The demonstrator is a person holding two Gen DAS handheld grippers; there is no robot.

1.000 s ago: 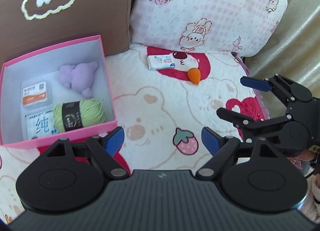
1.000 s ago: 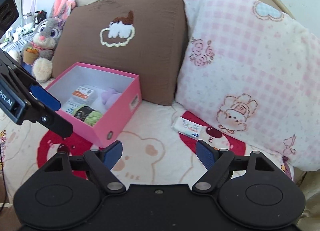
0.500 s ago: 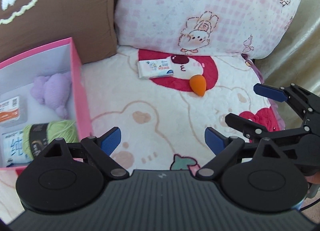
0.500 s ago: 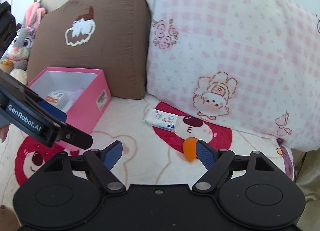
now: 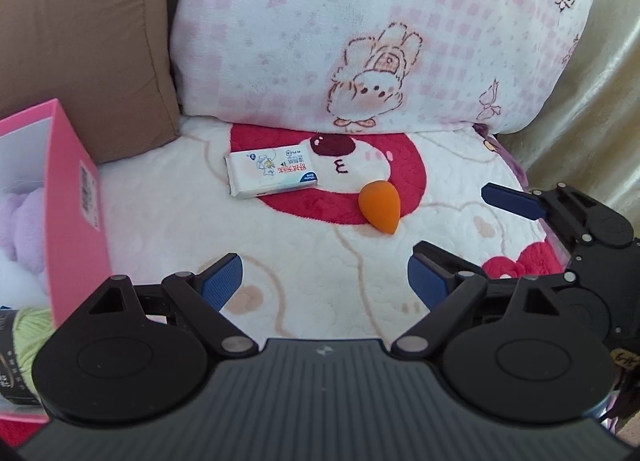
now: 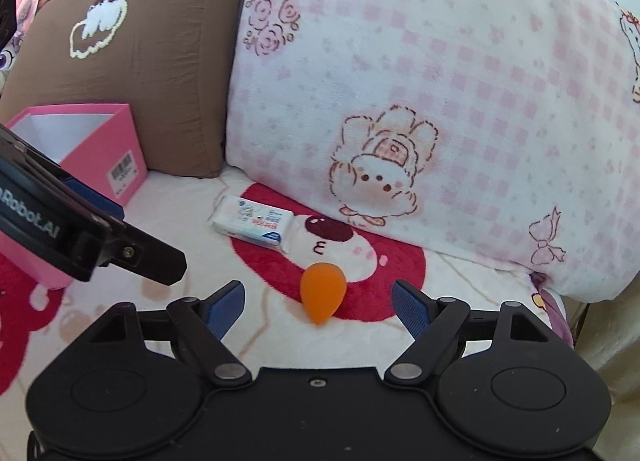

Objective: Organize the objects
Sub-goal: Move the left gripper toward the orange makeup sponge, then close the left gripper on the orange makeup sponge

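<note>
An orange teardrop sponge (image 6: 322, 293) lies on the blanket, just ahead of my open, empty right gripper (image 6: 318, 303) and centred between its fingers. It also shows in the left wrist view (image 5: 380, 206). A white tissue pack (image 5: 271, 172) lies to its left, also seen from the right wrist (image 6: 252, 222). My left gripper (image 5: 325, 280) is open and empty, a little short of both. The pink box (image 5: 76, 217) at the left holds a purple plush (image 5: 22, 221) and green yarn (image 5: 28, 335).
A brown pillow (image 6: 132, 61) and a pink checked pillow (image 6: 420, 81) stand behind the objects. The right gripper (image 5: 560, 229) shows at the right in the left wrist view; the left gripper's finger (image 6: 80, 233) crosses the right wrist view. A beige bed edge (image 5: 592, 109) rises at the right.
Both grippers have moved right and forward, away from the box and towards the sponge and tissue pack. The sponge now sits between the right gripper's open fingers. Both stay open.
</note>
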